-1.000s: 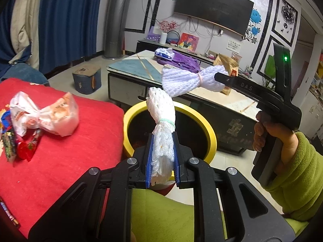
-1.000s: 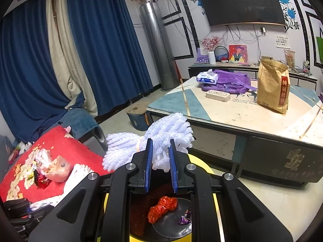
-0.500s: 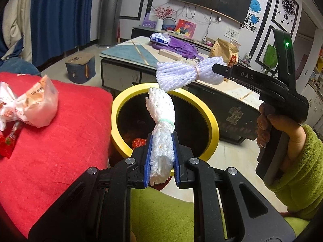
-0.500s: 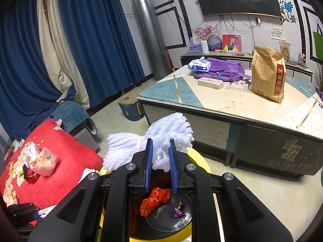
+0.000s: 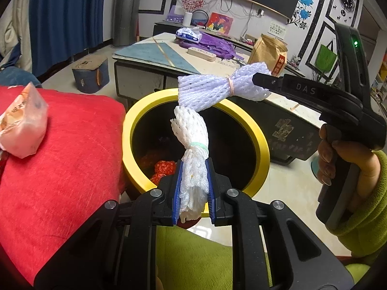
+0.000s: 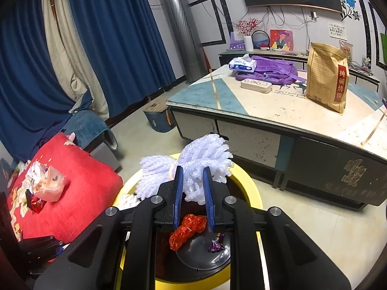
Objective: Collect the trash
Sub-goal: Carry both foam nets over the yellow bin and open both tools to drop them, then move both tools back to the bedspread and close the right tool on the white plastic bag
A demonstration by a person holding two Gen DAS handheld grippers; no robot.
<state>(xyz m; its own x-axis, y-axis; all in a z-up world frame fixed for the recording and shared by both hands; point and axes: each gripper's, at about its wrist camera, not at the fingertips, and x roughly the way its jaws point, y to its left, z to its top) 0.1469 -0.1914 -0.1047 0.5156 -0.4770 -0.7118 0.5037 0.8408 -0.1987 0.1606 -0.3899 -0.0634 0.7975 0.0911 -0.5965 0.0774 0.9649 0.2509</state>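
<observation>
While both bundles of foam netting hang over the mouth of the yellow-rimmed bin (image 5: 262,142), the step in hand is the drop itself. The left gripper (image 5: 193,188) is clamped narrowly on the white net bundle (image 5: 192,142), a roll tied at its waist with a pale green band; its free end rises over the bin's opening. The right gripper (image 6: 192,193), seen from the left wrist view held in a hand (image 5: 338,154) with a green sleeve, pinches the lilac net bundle (image 5: 217,88), tied with an orange band, above the far rim of the bin. In the right wrist view its blue pads (image 6: 178,193) sit close on the flared end of that net, so the hold looks firm there too. The two bundles touch or nearly touch where the white one's tip meets the lilac one's underside; I cannot tell which.

Red crumpled wrap (image 6: 187,228) and a small purple candy wrapper (image 6: 216,242) already lie at the bottom of the bin. More trash, a pinkish plastic bag (image 5: 23,125), waits on the red cushion (image 5: 72,169) beside the bin.

Next, I judge, each grip must let go squarely over the opening. Foam net is light and springy, so it may cling to a pad or catch on the rim rather than fall cleanly.
</observation>
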